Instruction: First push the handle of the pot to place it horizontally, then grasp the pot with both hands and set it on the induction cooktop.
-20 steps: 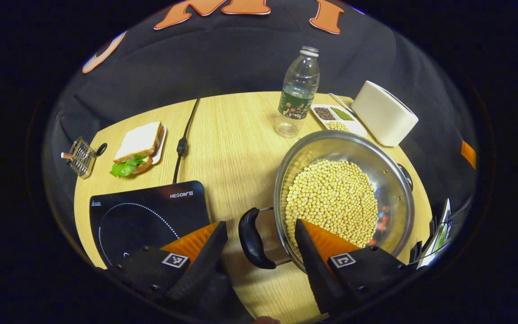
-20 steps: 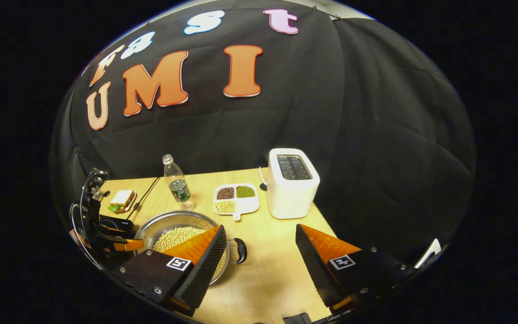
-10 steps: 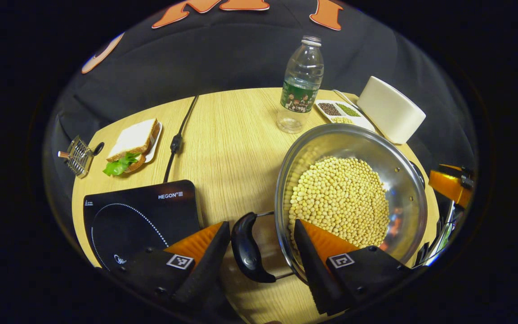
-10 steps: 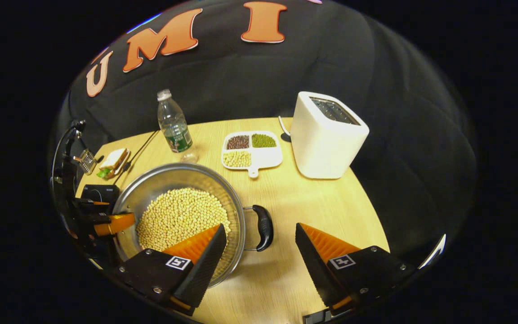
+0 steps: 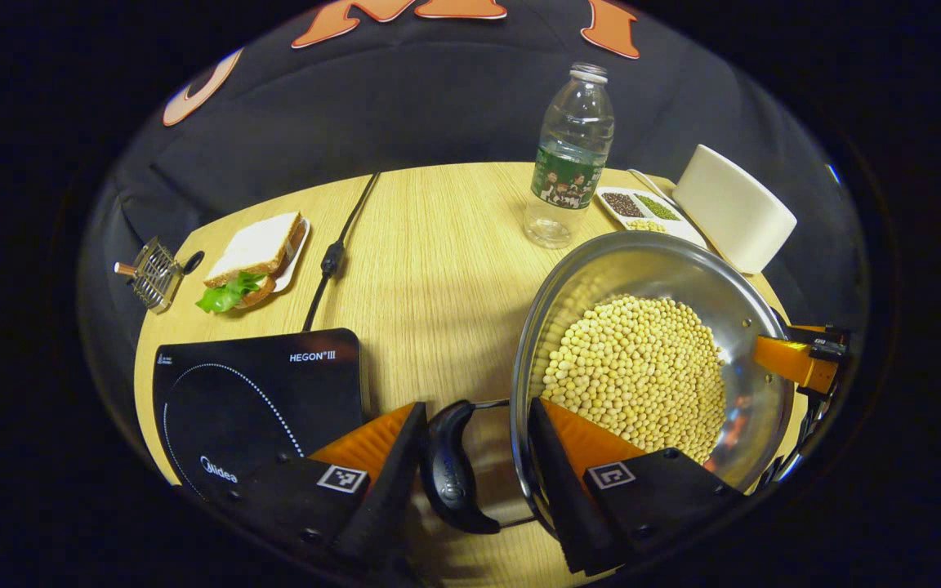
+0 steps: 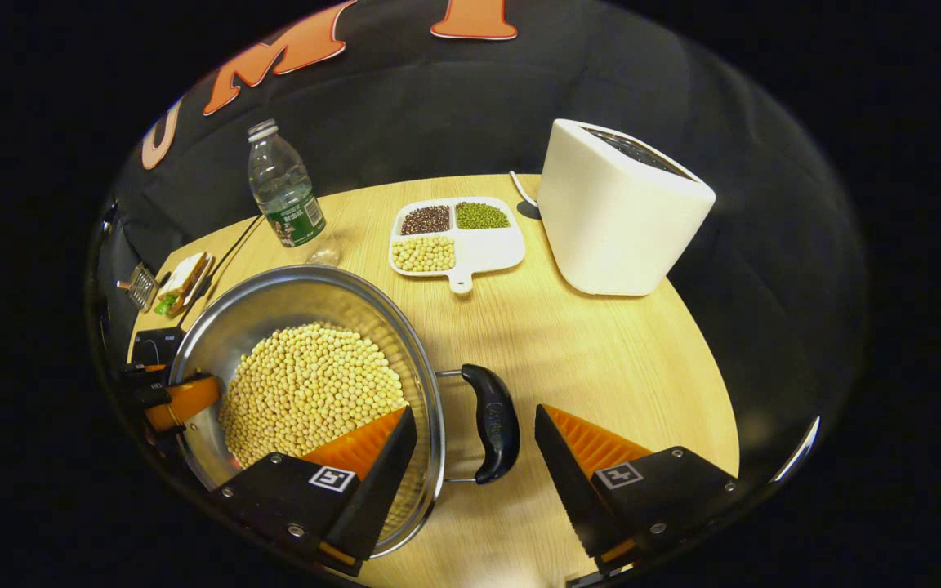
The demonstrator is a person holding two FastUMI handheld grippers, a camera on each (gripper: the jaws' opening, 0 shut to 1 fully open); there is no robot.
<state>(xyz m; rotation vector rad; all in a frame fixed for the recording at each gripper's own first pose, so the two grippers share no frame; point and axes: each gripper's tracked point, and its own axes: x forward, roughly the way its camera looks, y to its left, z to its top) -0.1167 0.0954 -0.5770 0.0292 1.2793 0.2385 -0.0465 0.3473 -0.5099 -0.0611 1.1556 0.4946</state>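
We are bracketing the pot (image 5: 650, 359) from both sides, one gripper at each side handle, because a wide steel pot full of beans (image 5: 638, 376) needs an even two-point lift. The left gripper (image 5: 470, 474) is spread open, its fingers flanking the left handle (image 5: 448, 478): one finger is just beside the handle's outer face, the other is reaching over the rim above the beans. We are not yet pressing on it. The right gripper (image 6: 470, 465) is likewise released, straddling the right handle (image 6: 497, 423) with a gap on either side. Both handles are lying roughly level, so we judge the pushing step is done and the grasp is what we are setting up.

The pot is sitting on the table (image 5: 430, 269), right of the cooktop (image 5: 258, 400) and not yet on it. The cooktop is lying just beside the left gripper, so the carry should be short and sideways.

Around us, a bottle (image 5: 568, 159) is standing just behind the pot, with a bean tray (image 6: 456, 237) and a white toaster (image 6: 622, 212) farther right. A sandwich (image 5: 254, 257) and a black cord (image 5: 332, 257) are lying behind the cooktop, well off the path. Nothing is standing between pot and cooktop; the loose beans are the thing to watch, so we should be lifting level.
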